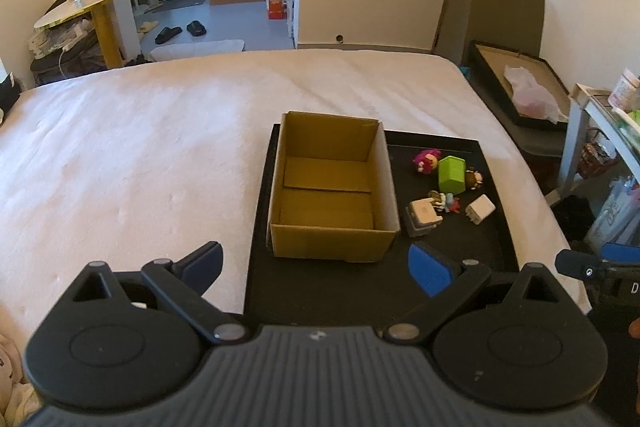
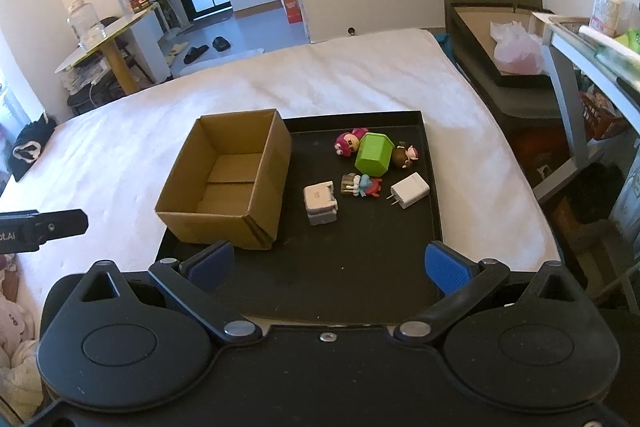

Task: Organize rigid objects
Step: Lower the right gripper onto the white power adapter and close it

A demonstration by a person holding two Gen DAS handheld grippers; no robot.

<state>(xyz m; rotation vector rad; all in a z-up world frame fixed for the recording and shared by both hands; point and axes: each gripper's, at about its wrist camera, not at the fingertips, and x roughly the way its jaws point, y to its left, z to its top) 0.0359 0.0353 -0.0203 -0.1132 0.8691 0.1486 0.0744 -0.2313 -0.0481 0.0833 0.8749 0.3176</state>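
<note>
Over the near end of the black tray (image 2: 352, 267), I hold my right gripper (image 2: 328, 265) with its blue pads wide apart and nothing between them. My left gripper (image 1: 316, 269) hangs just beside it, wide too and holding nothing. Past them, the brown cardboard box (image 2: 224, 215) sits on the tray's left side, its top open. To its right lie the little things: a grey and white block (image 2: 320, 205), a white plug (image 2: 410, 190), a green box (image 2: 374, 154), and small toy figures (image 2: 347, 143) around it. The tray rests on a white bed (image 2: 120, 155).
</note>
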